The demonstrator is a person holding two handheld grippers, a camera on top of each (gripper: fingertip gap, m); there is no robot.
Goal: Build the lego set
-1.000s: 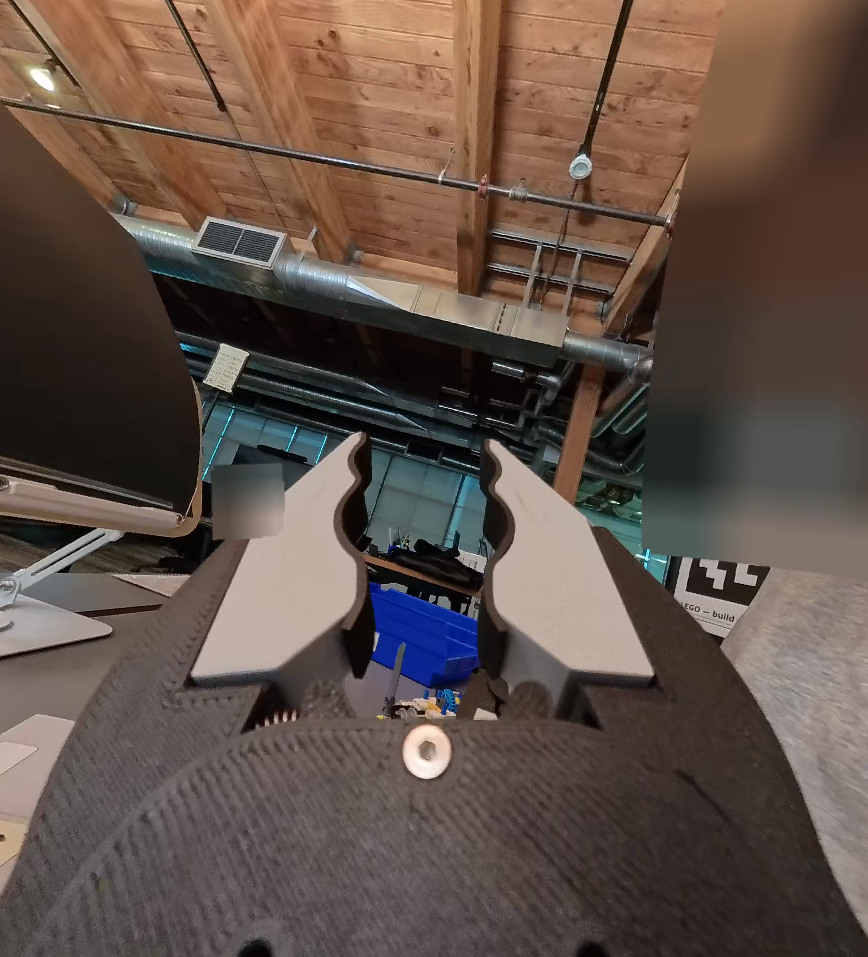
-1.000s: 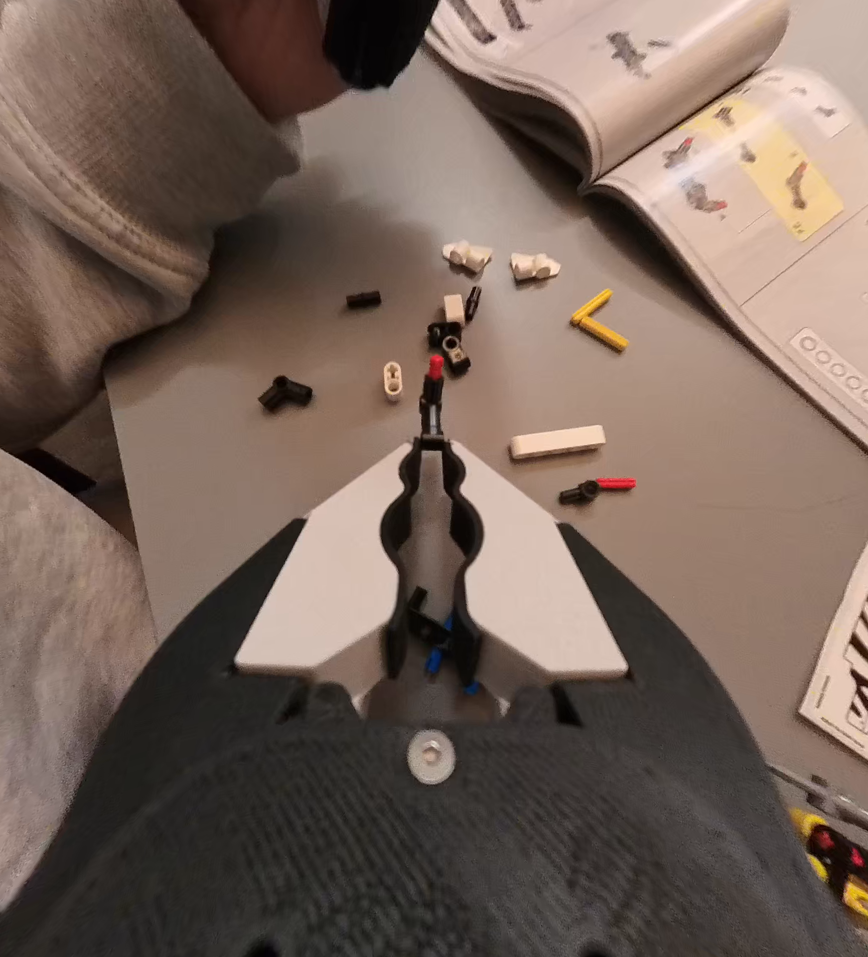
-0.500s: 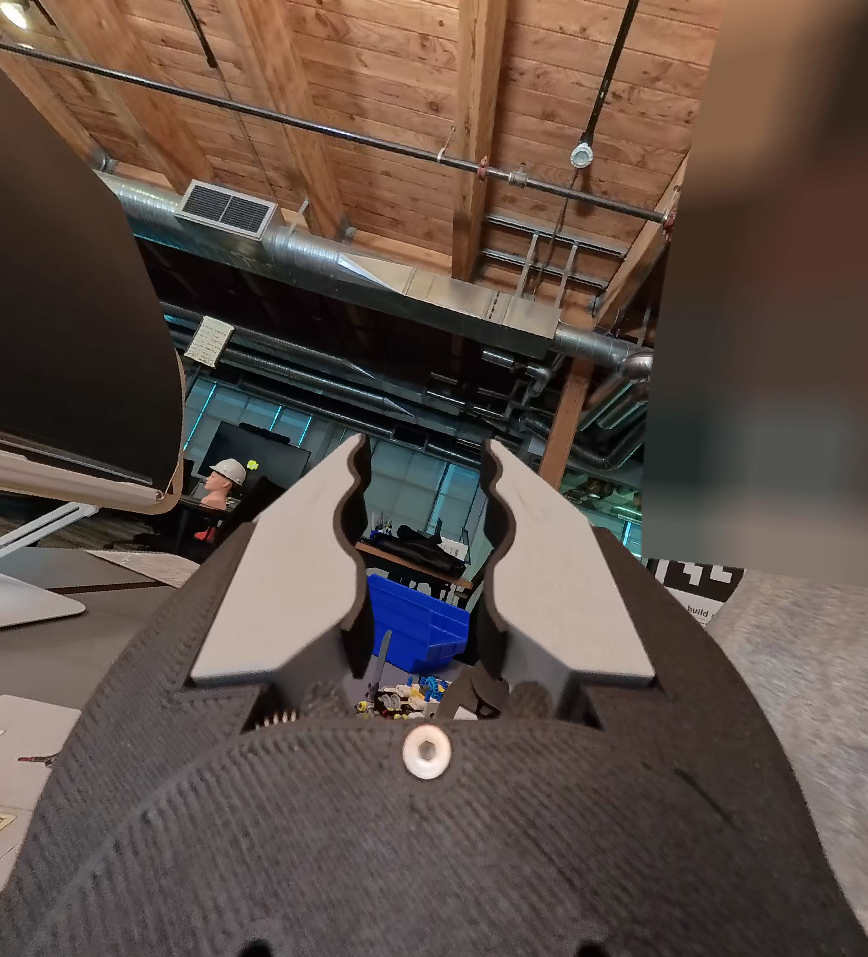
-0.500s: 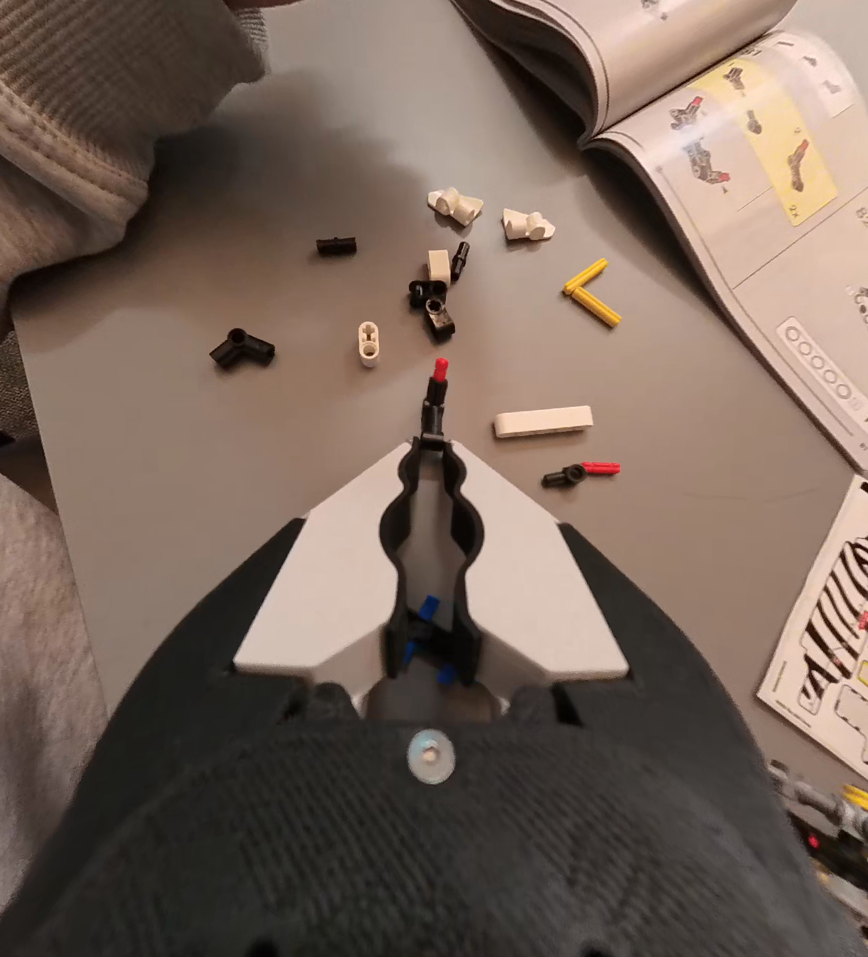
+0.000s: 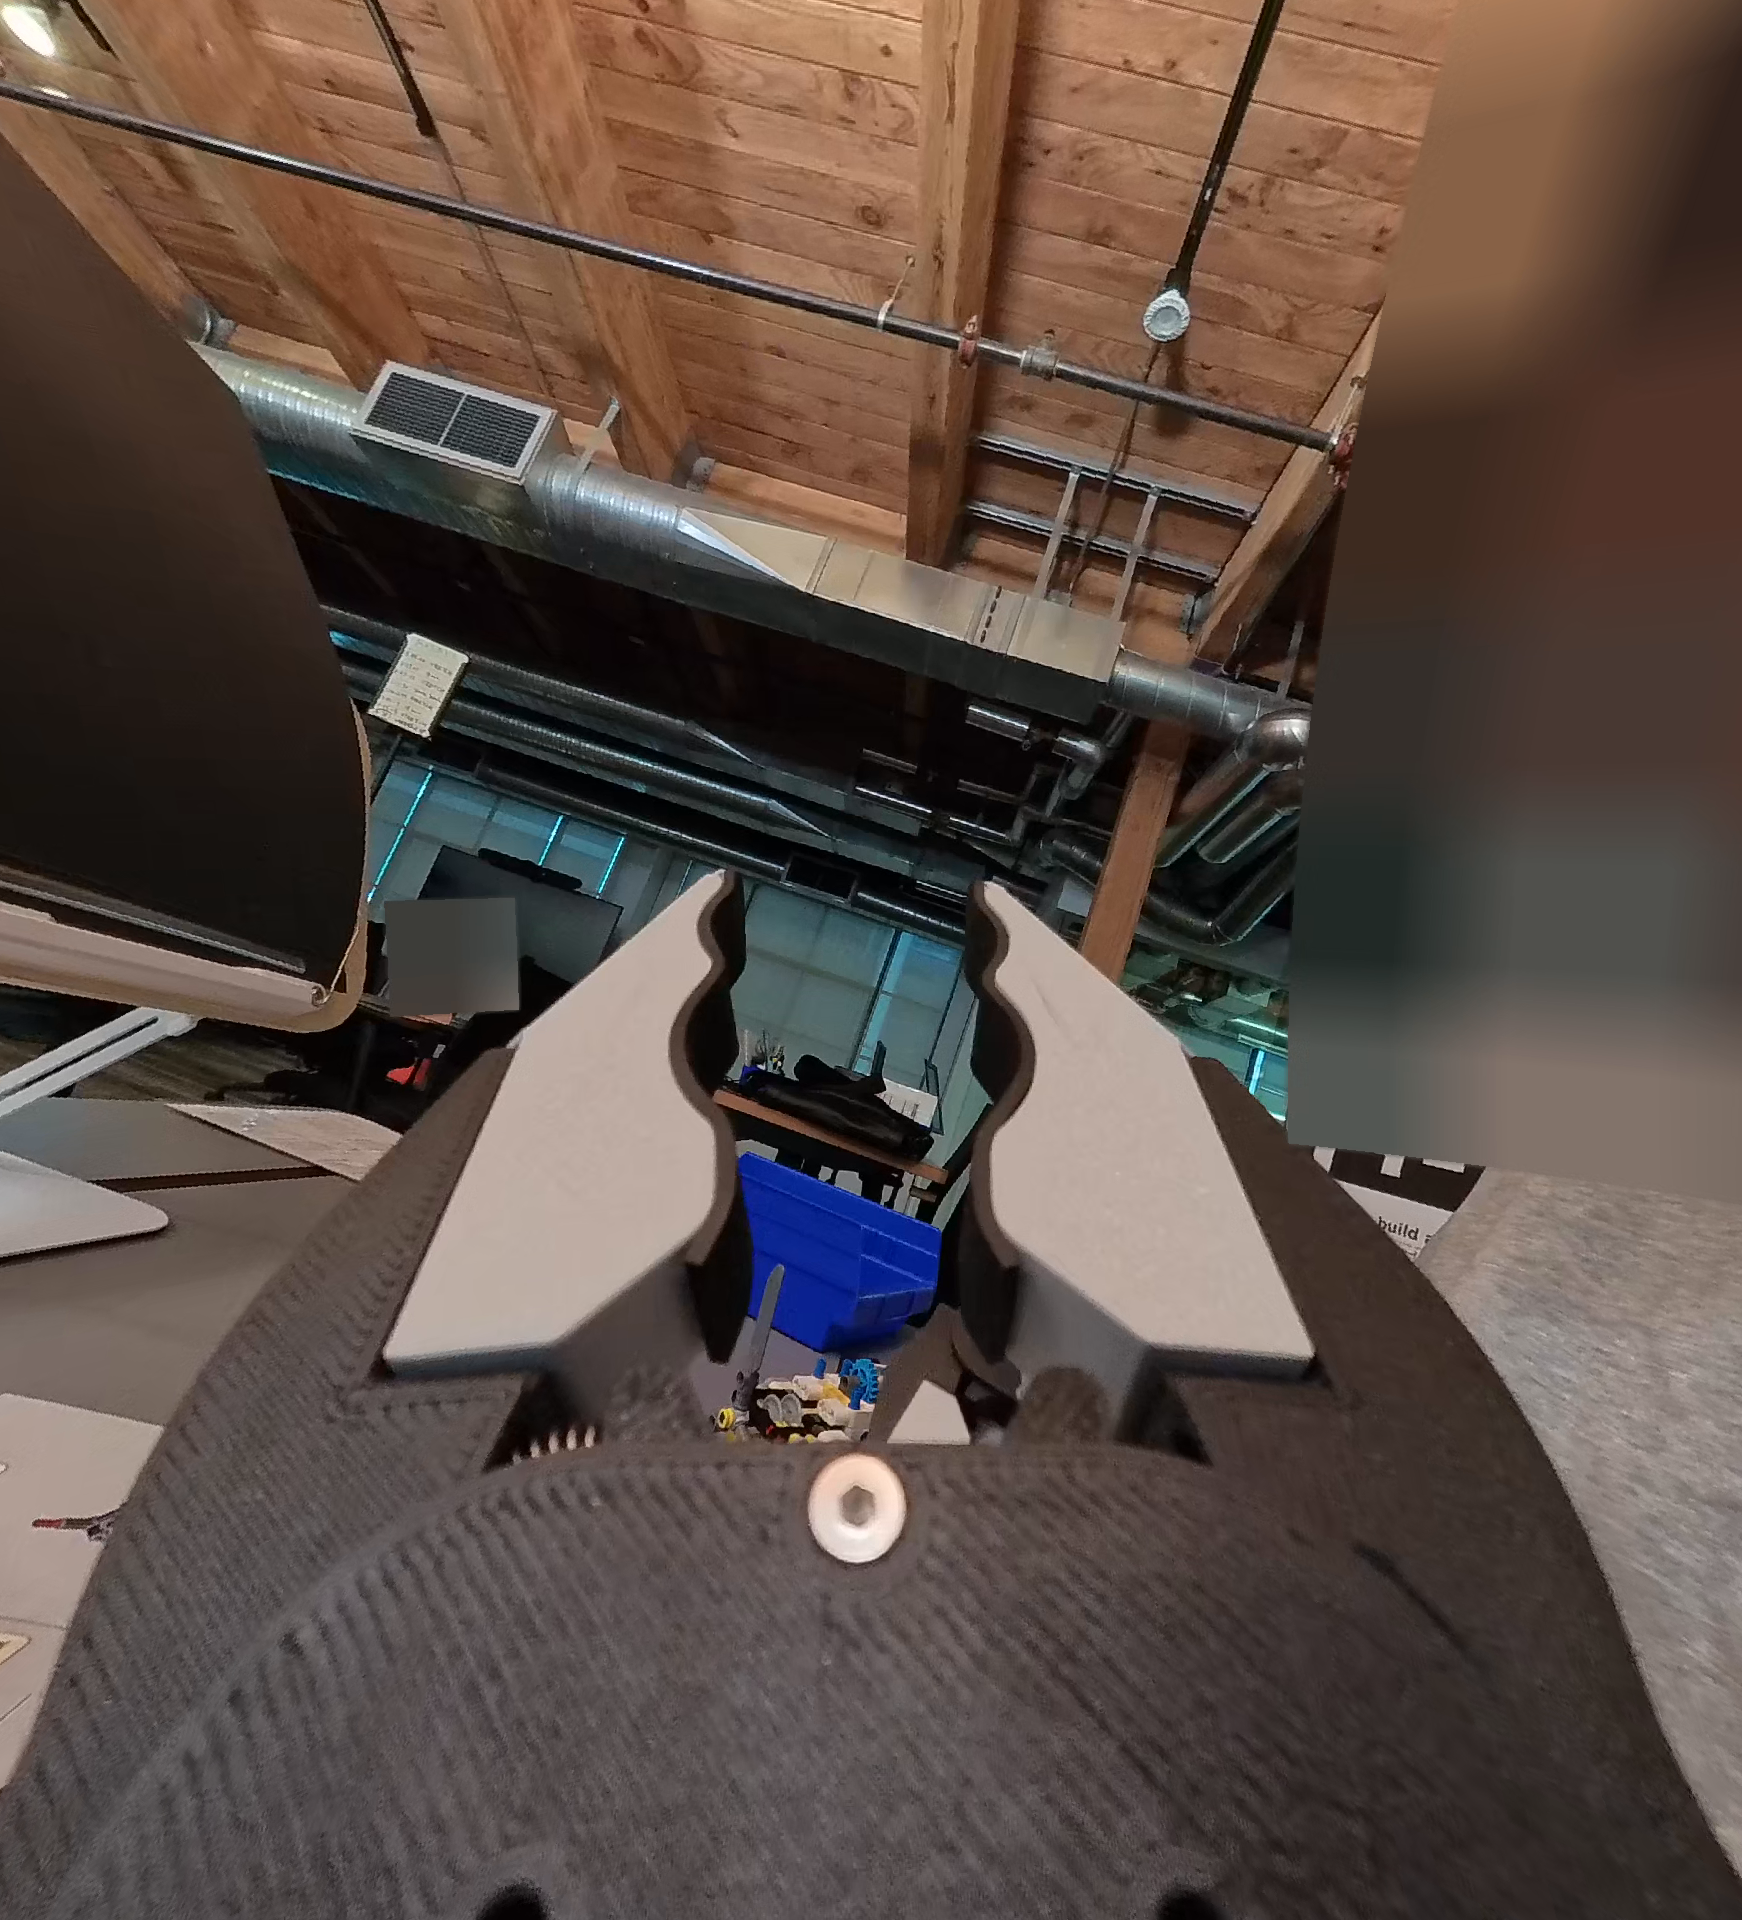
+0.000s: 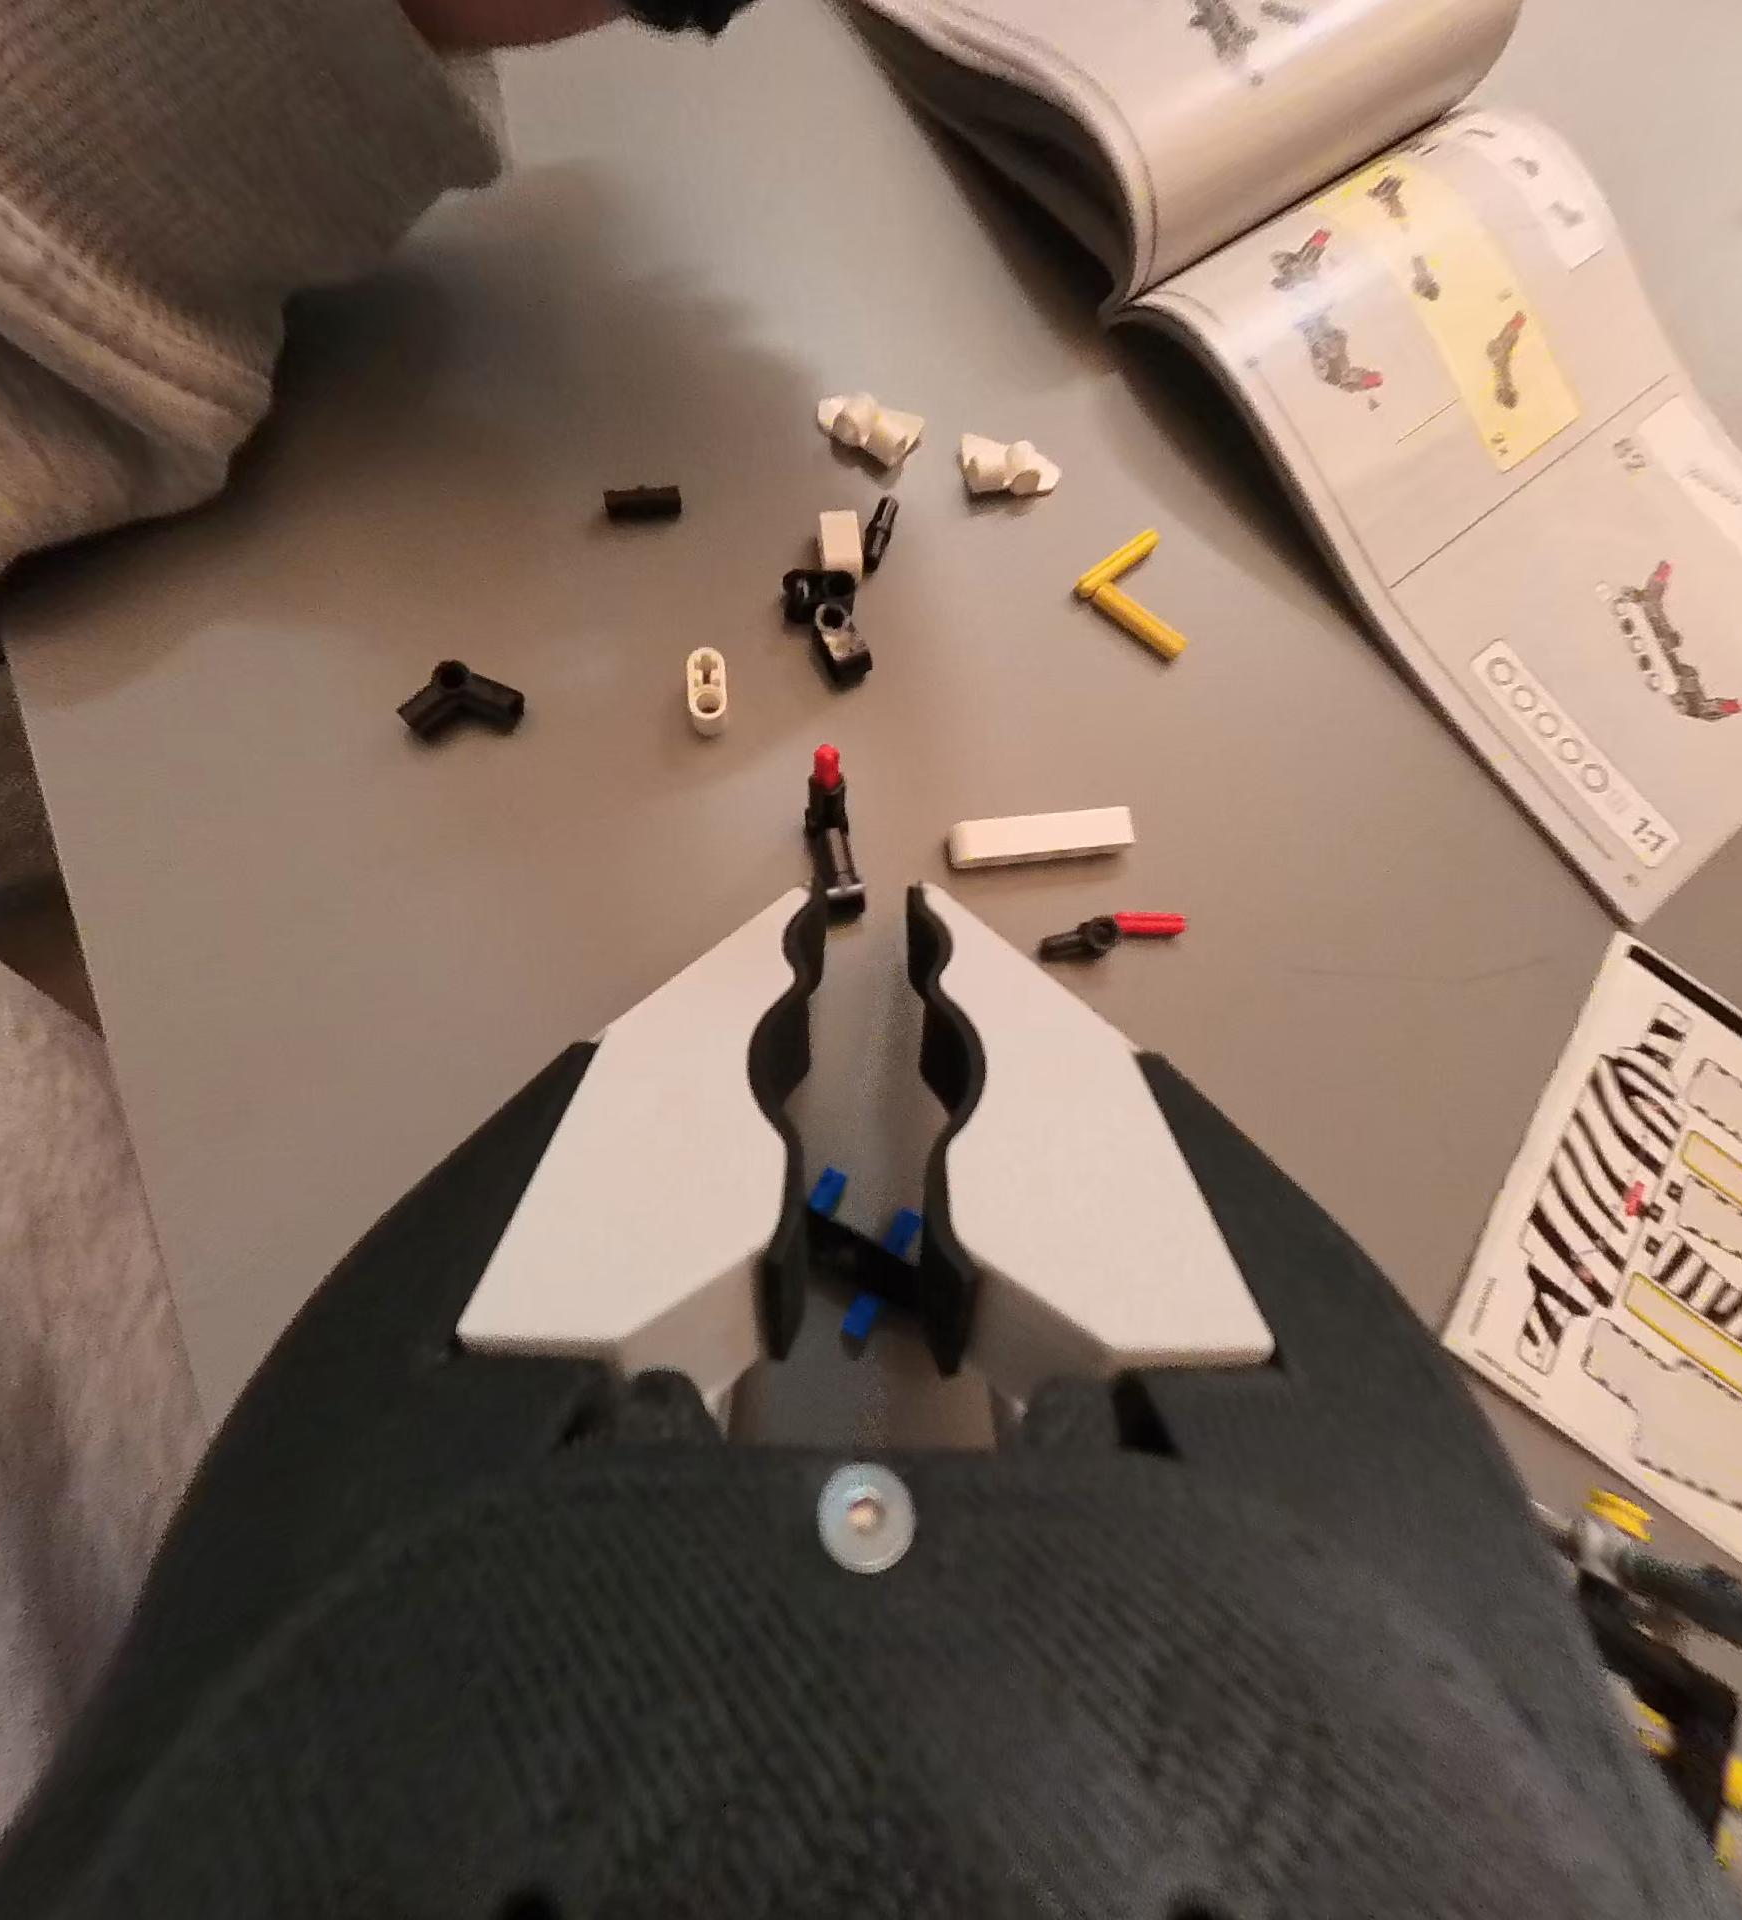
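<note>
The right gripper [image 6: 859, 902] is hovering with fingers spread; the black-and-red pin piece [image 6: 829, 821] is lying on the grey worktop [image 6: 327, 935] at its left fingertip. Bare worktop is lying left of that piece, a white beam [image 6: 1039, 836] just right. The left gripper [image 5: 851, 914] is pointing toward the ceiling, fingers spread, gripping nothing.

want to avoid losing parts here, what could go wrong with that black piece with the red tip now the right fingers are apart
1. The right hand-held gripper is open, and the black piece with the red tip sits at its left fingertip; pulling away could drag or flick it.
2. It may roll into the black connectors just ahead.
3. The left hand-held gripper points up at the ceiling, so it cannot steady anything.
</note>
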